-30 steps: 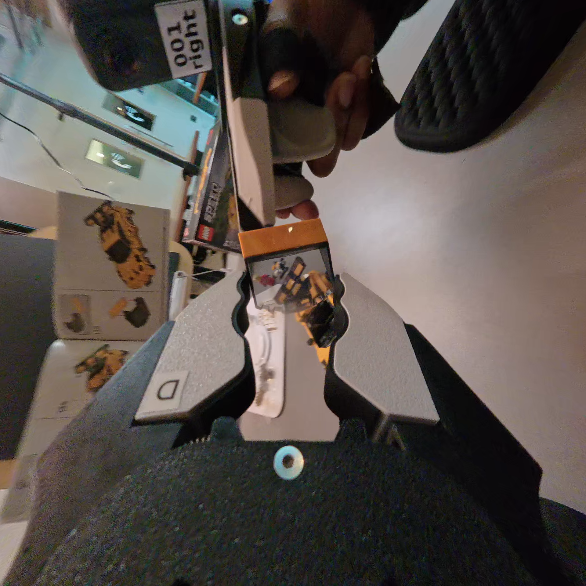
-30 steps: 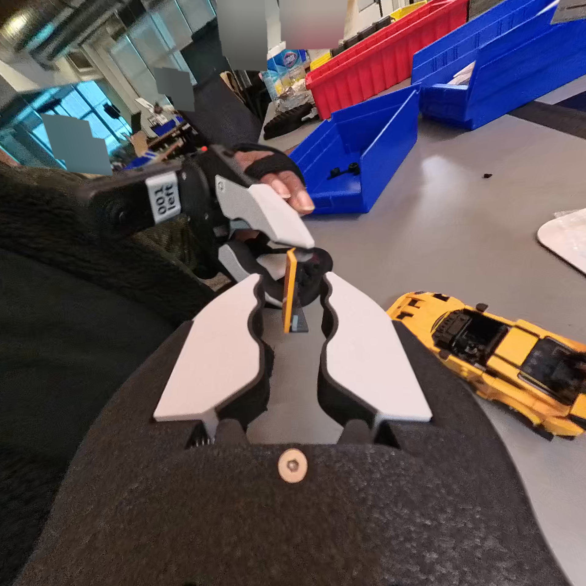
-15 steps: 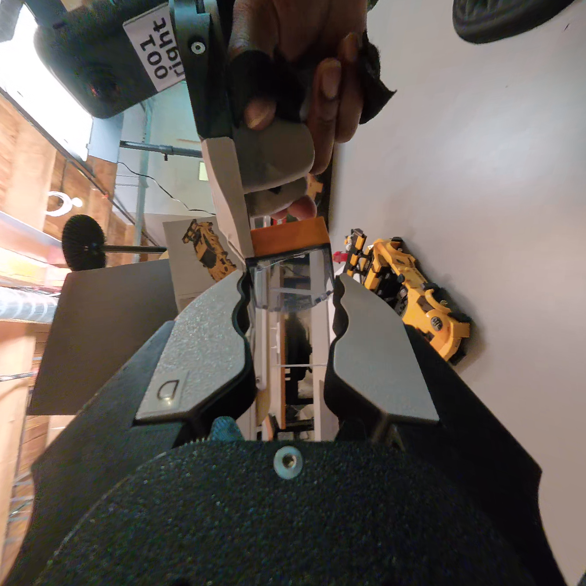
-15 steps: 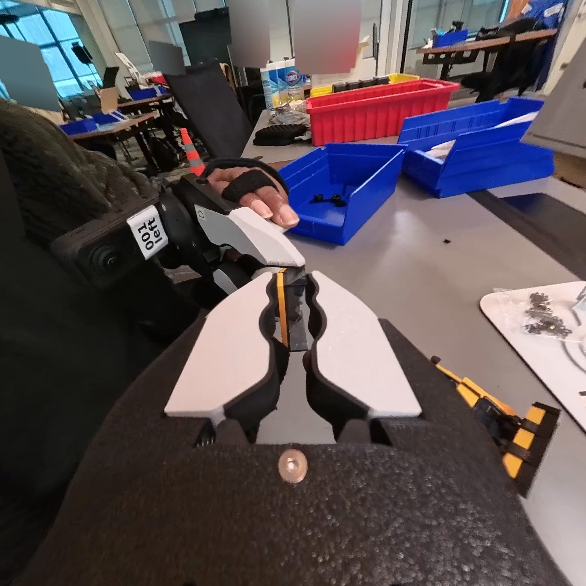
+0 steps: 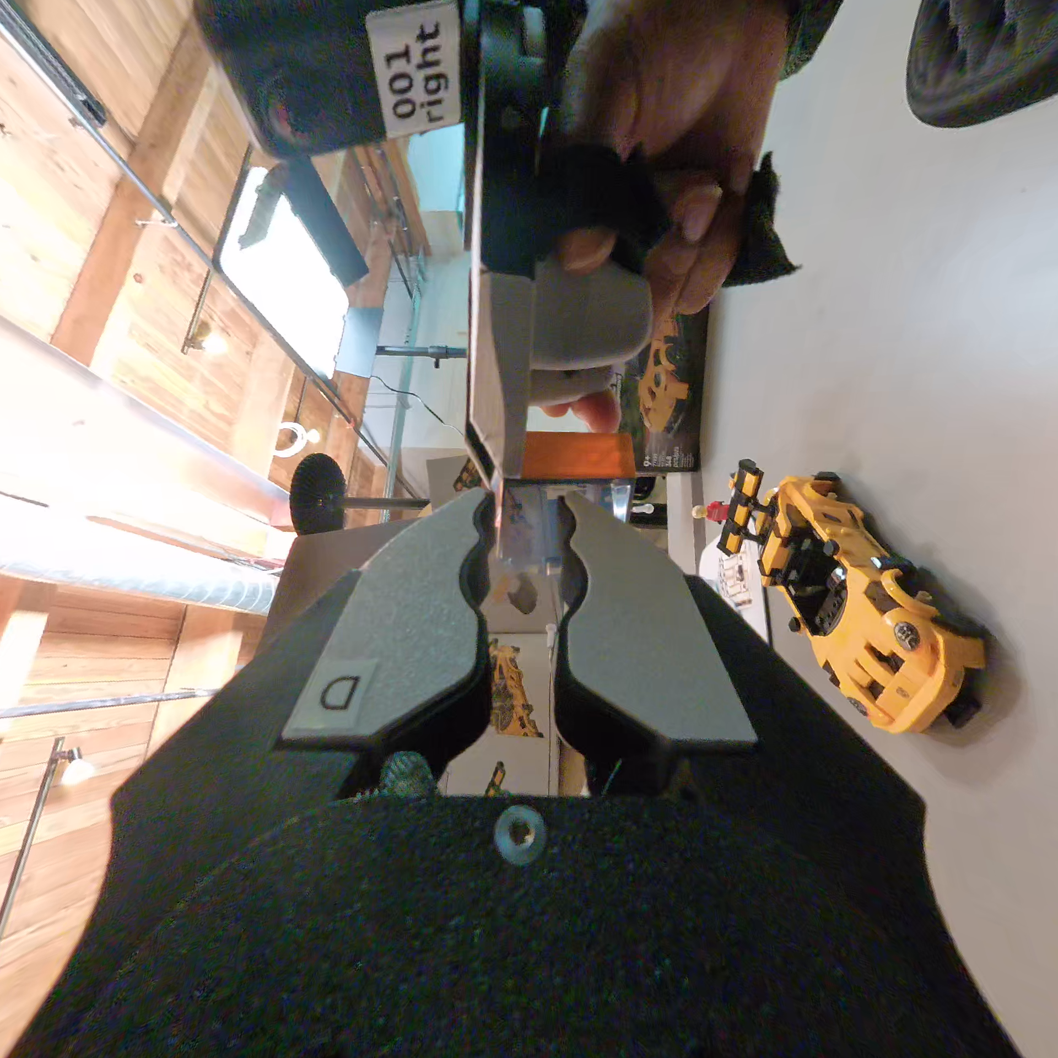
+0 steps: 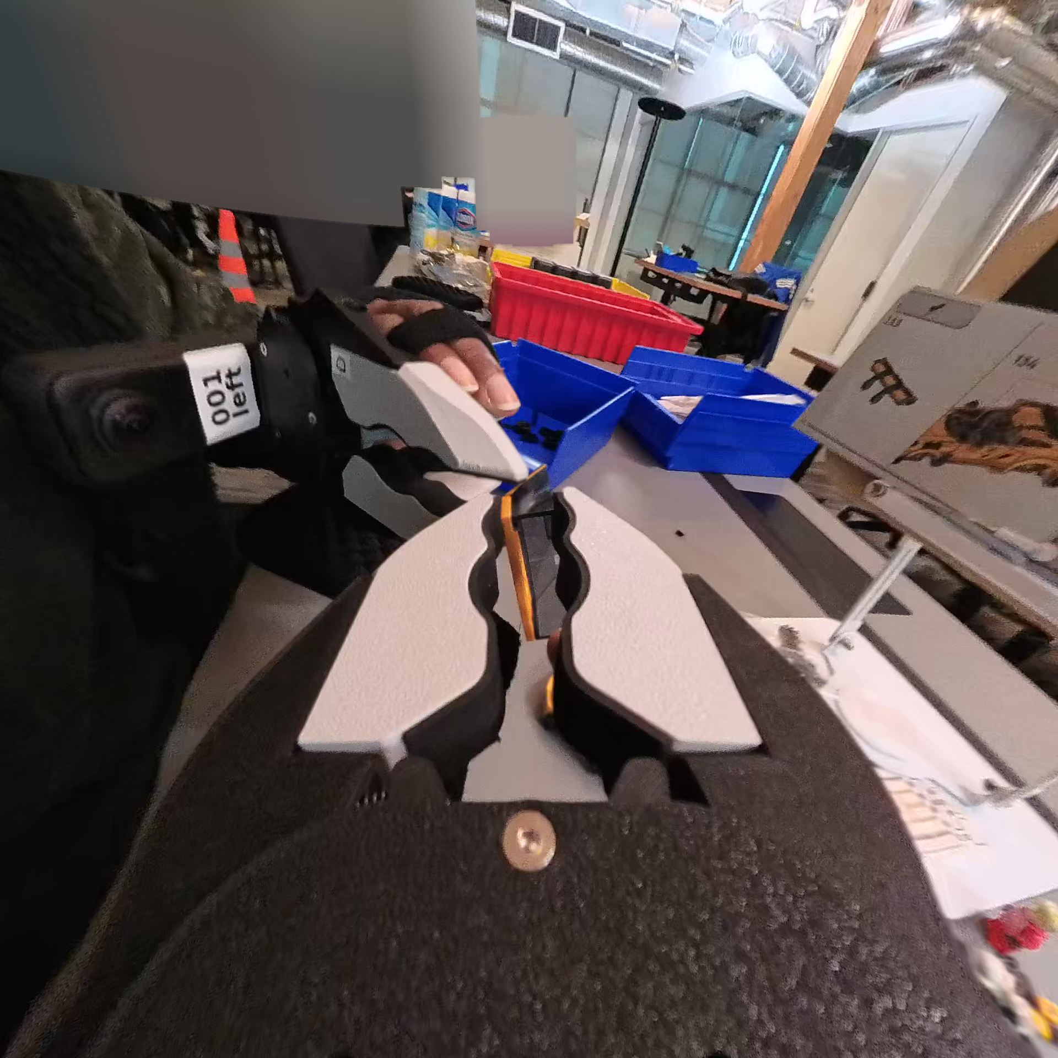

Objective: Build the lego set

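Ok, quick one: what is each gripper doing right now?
Left gripper: closed on the windscreen piece.
Right gripper: closed on the same windscreen piece, from the other side.

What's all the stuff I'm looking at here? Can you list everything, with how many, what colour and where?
windscreen piece: one, clear with an orange edge, held in the air between both grippers
Lego car: one, yellow and black, roof open, on the grey table
set box: one, dark with a yellow car picture, standing behind the car
instruction booklet: one, grey, propped open at the table's far side
blue bins: at least two, on the table
red bin: one, behind the blue ones
white sheet: one, with small parts, on the table
minifigure: one, red, beside the car's rear wing
left gripper: grey and black, shut on the windscreen piece
right gripper: grey and black, shut on the same piece
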### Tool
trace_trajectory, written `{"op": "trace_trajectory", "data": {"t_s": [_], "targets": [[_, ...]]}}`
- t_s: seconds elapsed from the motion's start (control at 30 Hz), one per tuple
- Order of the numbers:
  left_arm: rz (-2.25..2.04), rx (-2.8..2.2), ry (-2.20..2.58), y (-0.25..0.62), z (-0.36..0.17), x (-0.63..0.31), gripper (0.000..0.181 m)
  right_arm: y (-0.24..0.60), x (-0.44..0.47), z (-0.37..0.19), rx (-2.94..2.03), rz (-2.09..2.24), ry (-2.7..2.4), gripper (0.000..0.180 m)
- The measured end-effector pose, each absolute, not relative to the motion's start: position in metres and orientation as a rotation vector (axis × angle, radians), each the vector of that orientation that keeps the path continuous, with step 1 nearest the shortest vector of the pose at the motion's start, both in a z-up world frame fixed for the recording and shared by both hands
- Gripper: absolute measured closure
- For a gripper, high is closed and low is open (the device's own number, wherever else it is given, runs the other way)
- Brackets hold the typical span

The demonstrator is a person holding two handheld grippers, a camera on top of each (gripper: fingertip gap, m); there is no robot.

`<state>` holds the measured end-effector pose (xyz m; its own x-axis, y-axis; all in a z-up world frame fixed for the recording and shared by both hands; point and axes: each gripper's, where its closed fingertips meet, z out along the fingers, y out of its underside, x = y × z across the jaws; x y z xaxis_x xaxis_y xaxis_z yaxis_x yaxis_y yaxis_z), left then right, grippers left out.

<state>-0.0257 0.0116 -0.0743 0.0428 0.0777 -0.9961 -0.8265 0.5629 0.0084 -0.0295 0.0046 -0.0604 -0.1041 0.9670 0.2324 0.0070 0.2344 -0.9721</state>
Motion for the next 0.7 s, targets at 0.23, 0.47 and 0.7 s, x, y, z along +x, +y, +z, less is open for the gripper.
{"op": "trace_trajectory", "data": {"t_s": [0.23,0.47,0.7], "targets": [[0.689,-0.77,1.312,0.013,-0.076,-0.029,0.129,0.008,-0.024,-0.062,-1.037,1.193,-1.356,0.163],[0.67,-0.83,1.362,0.027,-0.097,-0.03,0.111,0.018,-0.029,-0.065,-1.392,1.771,-1.117,0.163],[0.502,-0.957,1.37,0.03,-0.106,-0.026,0.131,0.02,-0.034,-0.082,-1.626,2.13,-0.95,0.164]]}}
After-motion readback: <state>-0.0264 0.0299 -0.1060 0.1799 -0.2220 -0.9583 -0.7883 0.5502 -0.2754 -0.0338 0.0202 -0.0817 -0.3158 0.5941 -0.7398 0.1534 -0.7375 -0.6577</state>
